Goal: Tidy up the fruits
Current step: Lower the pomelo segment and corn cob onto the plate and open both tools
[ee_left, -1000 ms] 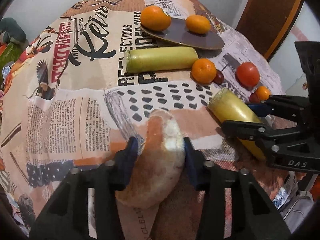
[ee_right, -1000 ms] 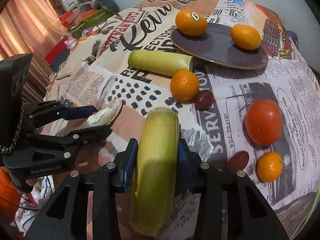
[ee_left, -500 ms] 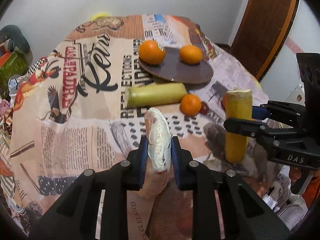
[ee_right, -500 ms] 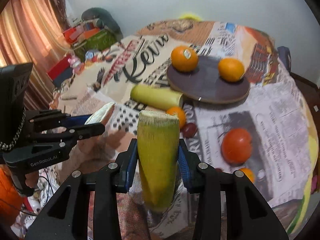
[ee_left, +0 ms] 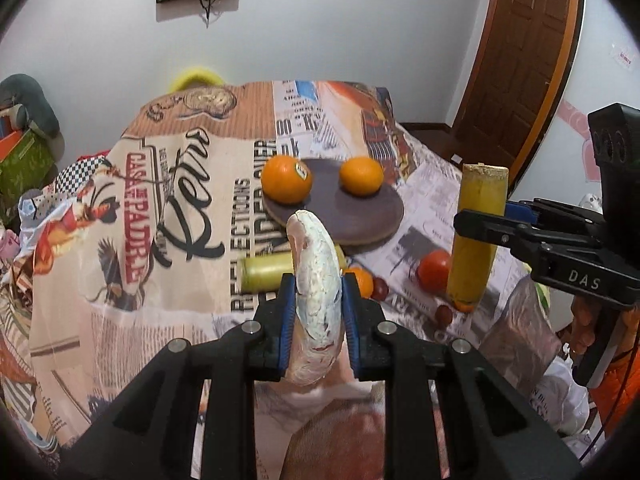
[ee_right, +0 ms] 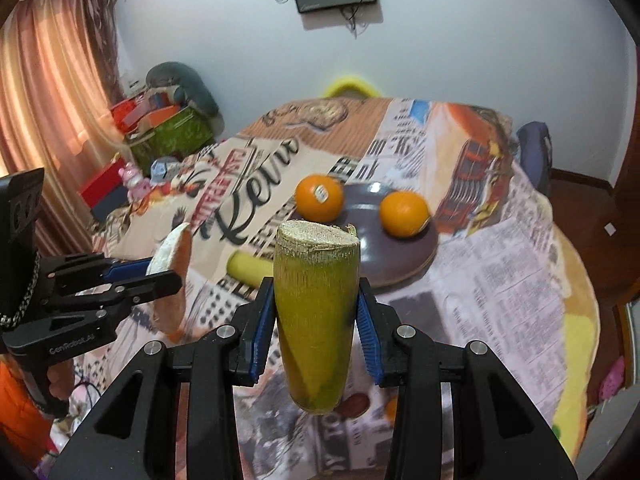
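So both pieces are held up off the table [ee_left: 80, 264] right now: a yellow-green cane piece [ee_right: 316, 320] is pinched upright in the right gripper [ee_right: 316, 320], cut end up, and a curved white-and-brown wedge [ee_left: 318, 292] is clamped edge-on in the left gripper [ee_left: 316, 312], its pale face turned toward the camera. The thing that matters for the next move is probably the dark plate [ee_left: 376, 216], which sits ahead of both grippers toward the far side of the table, with two oranges [ee_left: 286, 180] already resting on it, one at its left and one at its right. Seen from the right wrist, the plate [ee_right: 416, 256] lies ahead and a bit to the right of the cane piece, so the right gripper looks nearer to it; from the left wrist it's almost straight ahead, just past the wedge tip. A second cane piece [ee_left: 264, 276] is lying flat on the table with its long axis running left-right, just in front of the plate, and a small orange [ee_left: 362, 280], a tomato [ee_left: 434, 270] and a couple of dark small fruits are scattered near it. The upright cane would likely have to be tipped over before it's set down, otherwise a topple seems likely.
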`<state>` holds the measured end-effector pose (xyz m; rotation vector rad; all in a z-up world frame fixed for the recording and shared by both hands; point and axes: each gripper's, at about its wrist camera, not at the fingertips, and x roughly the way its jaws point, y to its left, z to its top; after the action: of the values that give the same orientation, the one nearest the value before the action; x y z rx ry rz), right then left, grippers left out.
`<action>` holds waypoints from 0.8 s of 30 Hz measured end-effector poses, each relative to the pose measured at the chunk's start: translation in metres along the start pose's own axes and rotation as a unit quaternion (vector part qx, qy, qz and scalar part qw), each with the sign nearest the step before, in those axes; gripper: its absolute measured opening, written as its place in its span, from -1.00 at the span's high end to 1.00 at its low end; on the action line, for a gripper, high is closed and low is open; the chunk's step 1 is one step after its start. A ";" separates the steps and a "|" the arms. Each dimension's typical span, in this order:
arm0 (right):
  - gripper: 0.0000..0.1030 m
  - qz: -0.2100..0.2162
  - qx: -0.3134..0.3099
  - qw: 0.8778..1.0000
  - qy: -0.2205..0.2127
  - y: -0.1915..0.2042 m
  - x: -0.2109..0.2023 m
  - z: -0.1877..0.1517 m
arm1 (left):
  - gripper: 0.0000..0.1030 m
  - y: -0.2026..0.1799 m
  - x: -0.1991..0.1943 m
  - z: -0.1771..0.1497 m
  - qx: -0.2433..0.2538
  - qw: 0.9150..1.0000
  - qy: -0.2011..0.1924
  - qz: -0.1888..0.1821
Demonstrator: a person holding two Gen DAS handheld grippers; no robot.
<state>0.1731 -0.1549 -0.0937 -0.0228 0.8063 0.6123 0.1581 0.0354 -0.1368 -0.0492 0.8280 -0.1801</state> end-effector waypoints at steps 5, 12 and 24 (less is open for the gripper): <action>0.32 -0.009 0.002 1.000 -0.018 -0.010 -0.002 0.014 | 0.57 0.000 0.005 0.017 -0.002 1.000 -0.013 0.001; 0.32 -0.019 -0.002 0.999 -0.026 -0.022 0.009 0.030 | 0.57 0.003 0.019 0.040 -0.010 1.000 -0.024 -0.001; 0.32 -0.023 -0.010 1.000 -0.012 -0.039 0.059 0.049 | 0.57 0.014 0.074 0.069 -0.033 0.999 -0.014 -0.012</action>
<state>0.2573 -0.1455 -0.1075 -0.0527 0.7736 0.5756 0.2600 0.0344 -0.1451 -0.1228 0.8060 -0.1737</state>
